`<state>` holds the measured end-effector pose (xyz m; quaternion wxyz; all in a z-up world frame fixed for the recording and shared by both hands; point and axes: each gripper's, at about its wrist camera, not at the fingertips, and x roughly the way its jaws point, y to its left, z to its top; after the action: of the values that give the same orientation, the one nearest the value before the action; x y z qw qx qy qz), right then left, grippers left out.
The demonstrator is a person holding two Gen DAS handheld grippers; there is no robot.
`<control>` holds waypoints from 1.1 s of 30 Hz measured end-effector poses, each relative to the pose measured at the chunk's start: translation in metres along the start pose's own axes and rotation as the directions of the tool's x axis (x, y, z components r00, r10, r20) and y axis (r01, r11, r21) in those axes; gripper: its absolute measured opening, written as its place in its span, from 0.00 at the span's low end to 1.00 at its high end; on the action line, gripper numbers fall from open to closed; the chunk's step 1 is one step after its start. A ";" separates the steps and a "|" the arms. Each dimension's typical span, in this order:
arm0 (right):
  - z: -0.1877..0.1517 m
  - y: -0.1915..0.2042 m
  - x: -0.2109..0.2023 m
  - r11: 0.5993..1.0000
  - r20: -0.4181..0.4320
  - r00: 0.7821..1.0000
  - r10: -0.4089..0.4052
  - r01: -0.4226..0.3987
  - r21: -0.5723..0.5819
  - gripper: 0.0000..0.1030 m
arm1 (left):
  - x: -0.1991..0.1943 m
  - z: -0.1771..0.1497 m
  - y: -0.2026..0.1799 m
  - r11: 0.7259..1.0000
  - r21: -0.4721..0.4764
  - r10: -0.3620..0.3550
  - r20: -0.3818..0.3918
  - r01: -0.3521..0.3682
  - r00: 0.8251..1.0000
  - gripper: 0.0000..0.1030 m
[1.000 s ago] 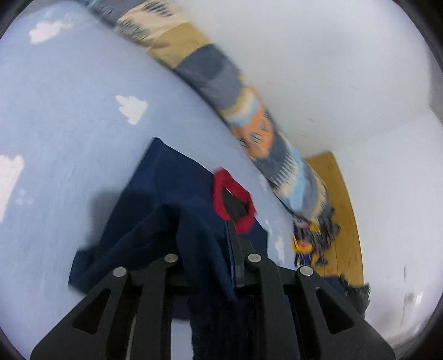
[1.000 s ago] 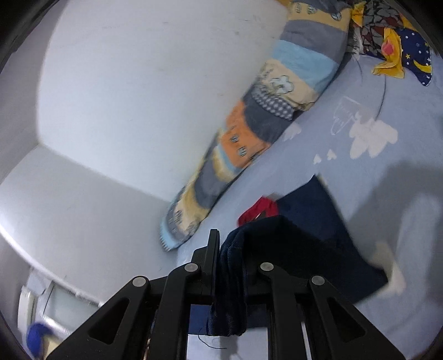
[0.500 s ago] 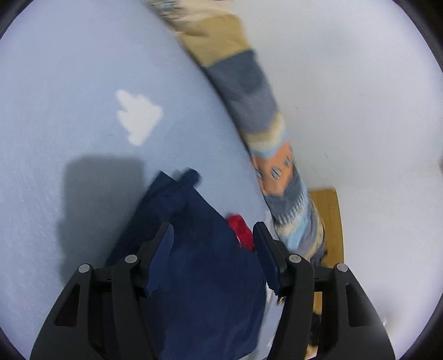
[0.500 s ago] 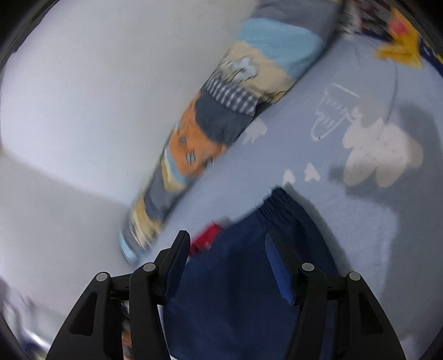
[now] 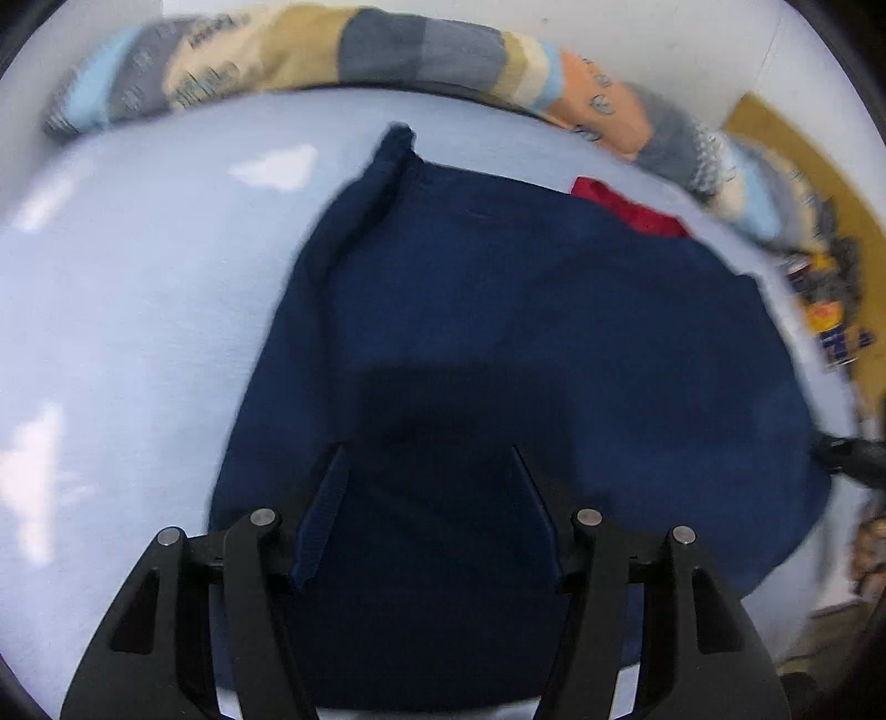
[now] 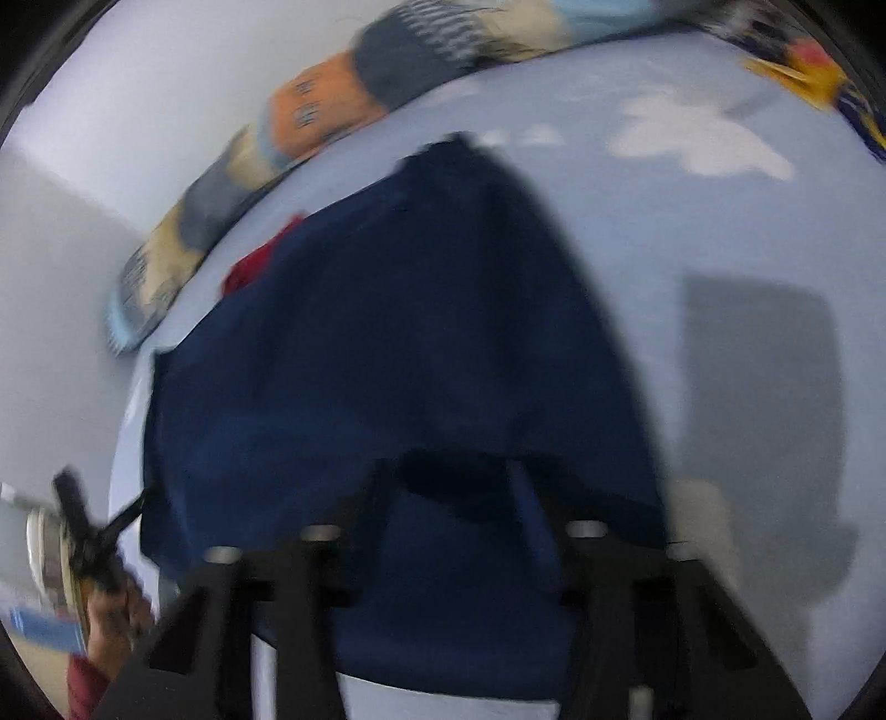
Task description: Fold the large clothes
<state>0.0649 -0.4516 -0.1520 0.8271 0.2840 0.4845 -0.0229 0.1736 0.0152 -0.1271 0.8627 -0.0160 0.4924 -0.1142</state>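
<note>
A navy blue garment [image 5: 526, 310] lies folded flat on the light blue bed sheet [image 5: 138, 310], with a bit of its red collar [image 5: 626, 207] showing at the far edge. It also shows in the right wrist view [image 6: 387, 343], blurred. My left gripper [image 5: 429, 498] is open and empty, hovering over the garment's near part. My right gripper [image 6: 454, 504] is open and empty too, above the garment's near edge. The other gripper shows at the edge of each view [image 5: 853, 459] [image 6: 83, 531].
A long patchwork bolster [image 5: 387, 50] lies along the wall behind the garment, also in the right wrist view [image 6: 326, 111]. A yellow and blue patterned cloth [image 6: 814, 72] lies at the bed's far right. White cloud prints mark the sheet [image 6: 698, 138].
Both grippers have let go of the navy garment and opened. They have drawn back toward the near edge, so the whole folded garment now shows lying flat.
</note>
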 end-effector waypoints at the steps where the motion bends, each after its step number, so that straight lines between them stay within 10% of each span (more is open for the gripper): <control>1: -0.004 0.007 -0.012 1.000 0.032 0.999 -0.009 0.010 -0.017 0.38 | -0.013 -0.003 -0.010 1.000 0.023 -0.016 0.030 0.015 0.999 0.56; 7: -0.063 0.075 -0.034 0.986 0.074 0.995 0.065 -0.052 -0.159 0.47 | -0.057 -0.053 -0.068 0.997 0.079 -0.014 0.139 0.003 0.990 0.75; 14: -0.111 0.094 0.007 0.981 0.101 0.991 -0.092 0.107 -0.163 0.46 | -0.026 -0.087 -0.082 0.994 -0.012 0.112 0.071 -0.112 0.991 0.77; 28: -0.121 0.102 -0.038 0.963 0.326 0.938 -0.115 0.185 -0.194 0.48 | -0.035 -0.091 -0.071 0.979 -0.072 0.197 0.118 -0.189 0.973 0.79; 33: -0.106 0.101 -0.011 0.963 0.267 0.953 -0.141 0.194 -0.185 0.53 | -0.032 -0.086 -0.075 0.976 -0.047 0.216 0.145 -0.212 0.966 0.79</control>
<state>0.0071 -0.3173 -0.1364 0.9020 0.1481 0.3980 -0.0780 0.0712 -0.0435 -0.1336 0.9040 0.0154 0.4271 -0.0112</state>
